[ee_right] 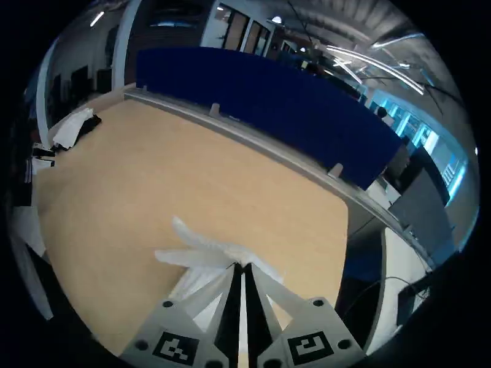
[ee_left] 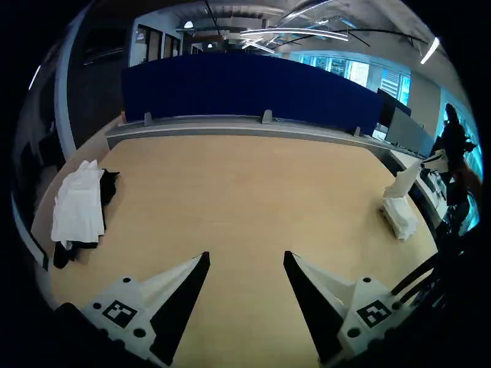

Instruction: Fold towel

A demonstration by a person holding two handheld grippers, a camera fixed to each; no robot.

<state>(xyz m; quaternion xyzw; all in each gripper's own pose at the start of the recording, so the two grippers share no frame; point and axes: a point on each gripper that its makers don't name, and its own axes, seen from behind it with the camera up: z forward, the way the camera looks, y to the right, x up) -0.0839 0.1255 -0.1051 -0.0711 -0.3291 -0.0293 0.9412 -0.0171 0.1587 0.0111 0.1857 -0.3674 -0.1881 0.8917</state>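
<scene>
In the right gripper view my right gripper (ee_right: 243, 267) is shut on a white towel (ee_right: 212, 250), whose crumpled cloth sticks out ahead of the fingertips just above the wooden table (ee_right: 153, 178). In the left gripper view the same white towel (ee_left: 400, 205) shows at the table's right edge, partly lifted, with a white finger (ee_left: 404, 181) above it. My left gripper (ee_left: 246, 260) stands open low over the table (ee_left: 245, 190) with nothing between its fingers. A stack of white towels (ee_left: 78, 205) on dark cloth lies at the left edge, seen small as towels (ee_right: 72, 127) in the right gripper view.
A blue partition (ee_left: 245, 86) with a grey rail runs along the table's far side. Dark monitors (ee_left: 405, 126) and desks stand to the right beyond it. A person (ee_left: 454, 138) stands far right by the windows. Cables (ee_right: 393, 282) lie on the side desk.
</scene>
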